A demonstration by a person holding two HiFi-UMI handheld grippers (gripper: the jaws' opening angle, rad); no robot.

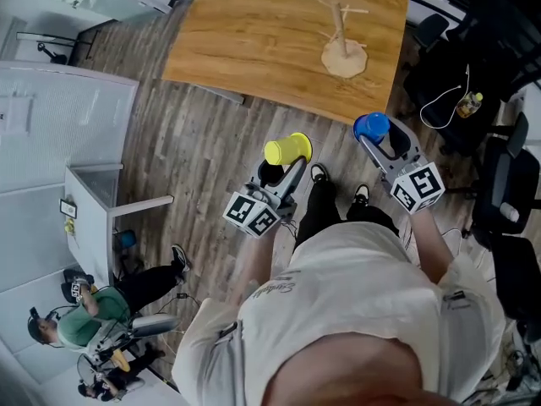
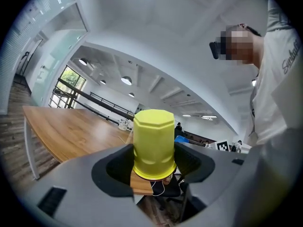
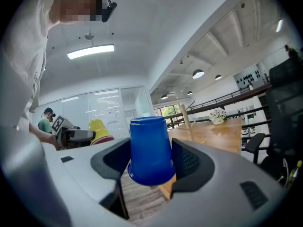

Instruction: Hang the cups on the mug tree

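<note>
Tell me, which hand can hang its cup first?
Probably the right gripper: its blue cup sits nearer the mug tree than the yellow cup in the left gripper.

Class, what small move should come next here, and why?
Probably carry the blue cup forward to the mug tree: the right gripper clamps it, the left gripper clamps the yellow cup, and the tree stands bare, away across the table.
</note>
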